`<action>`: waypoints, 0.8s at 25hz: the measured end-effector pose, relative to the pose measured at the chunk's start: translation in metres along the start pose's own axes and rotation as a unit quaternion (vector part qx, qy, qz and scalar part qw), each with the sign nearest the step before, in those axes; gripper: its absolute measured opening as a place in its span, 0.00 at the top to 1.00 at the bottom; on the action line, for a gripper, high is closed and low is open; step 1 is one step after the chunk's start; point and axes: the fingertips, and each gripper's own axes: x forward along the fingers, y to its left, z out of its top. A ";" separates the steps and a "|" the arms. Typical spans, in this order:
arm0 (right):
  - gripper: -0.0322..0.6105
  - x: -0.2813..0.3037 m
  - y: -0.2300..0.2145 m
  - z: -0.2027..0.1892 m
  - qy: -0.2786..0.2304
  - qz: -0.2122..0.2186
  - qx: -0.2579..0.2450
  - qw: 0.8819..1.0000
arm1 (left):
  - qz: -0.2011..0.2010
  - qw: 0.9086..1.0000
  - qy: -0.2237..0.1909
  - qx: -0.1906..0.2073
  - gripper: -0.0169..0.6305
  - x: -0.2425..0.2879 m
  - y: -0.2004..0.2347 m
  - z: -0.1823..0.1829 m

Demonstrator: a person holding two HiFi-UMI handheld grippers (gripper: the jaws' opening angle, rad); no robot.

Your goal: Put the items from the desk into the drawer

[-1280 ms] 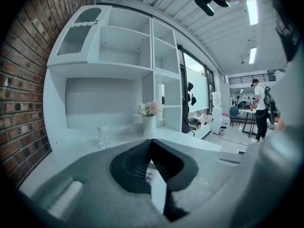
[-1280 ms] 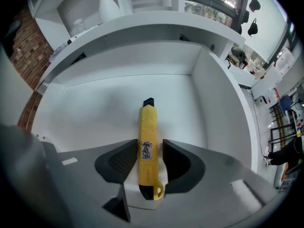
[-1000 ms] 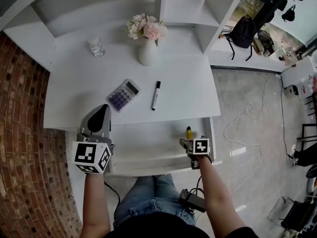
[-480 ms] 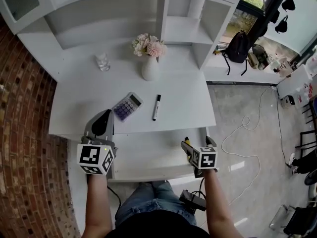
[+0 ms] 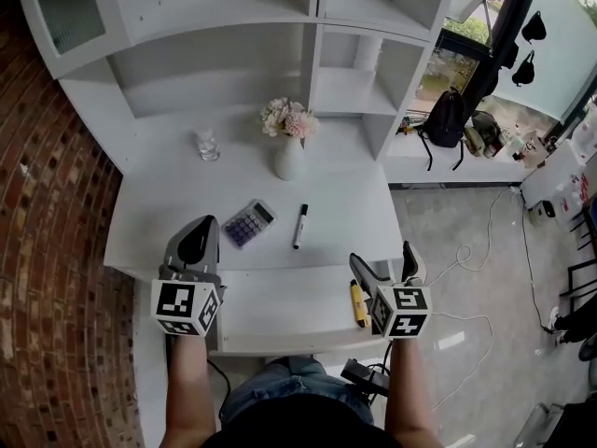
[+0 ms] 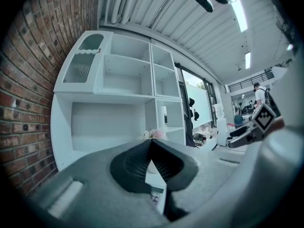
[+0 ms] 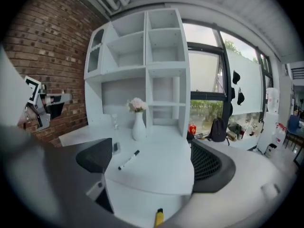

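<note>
A purple-keyed calculator [image 5: 249, 223] and a black-and-white marker [image 5: 299, 226] lie on the white desk [image 5: 177, 217]. Below the desk's front edge the drawer [image 5: 280, 308] stands pulled out, and a yellow pen [image 5: 357, 302] lies at its right end. My right gripper [image 5: 384, 267] hangs open over that end, just right of the pen, with nothing between its fingers. My left gripper [image 5: 197, 241] is shut and empty at the desk's front left edge. From the right gripper view I see the marker [image 7: 128, 159], the calculator [image 7: 116, 147] and the yellow pen [image 7: 158, 217] below the jaws.
A white vase of pink flowers [image 5: 289, 155] and a drinking glass [image 5: 207, 145] stand at the back of the desk. White shelving [image 5: 317, 26] rises behind. A brick wall [image 5: 47, 203] runs along the left. A backpack [image 5: 446, 118] sits on a ledge at right.
The right gripper has opened wider and drawn back to the right, and the yellow pen now lies free in the drawer. The head view has tilted up. The left gripper stayed put.
</note>
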 end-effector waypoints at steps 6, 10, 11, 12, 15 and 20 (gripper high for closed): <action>0.16 -0.023 0.006 0.093 -0.146 -0.007 -0.018 0.989 | 0.013 0.999 -0.036 0.009 0.97 -0.009 0.006 0.027; 0.18 -0.041 0.013 0.142 -0.242 -0.005 -0.022 0.970 | 0.025 0.998 -0.061 0.010 0.97 -0.013 0.012 0.045; 0.19 -0.044 0.015 0.151 -0.264 -0.002 -0.015 0.964 | 0.027 0.997 -0.066 0.010 0.97 -0.014 0.014 0.048; 0.19 -0.046 0.016 0.158 -0.281 0.004 -0.006 0.960 | 0.028 0.997 -0.069 0.011 0.97 -0.014 0.015 0.050; 0.19 -0.037 0.022 0.166 -0.289 0.019 0.011 0.957 | 0.033 0.997 -0.074 0.012 0.97 -0.015 0.020 0.055; 0.19 0.000 0.039 0.157 -0.255 0.035 0.009 0.966 | 0.045 0.997 -0.069 0.010 0.97 -0.015 0.030 0.053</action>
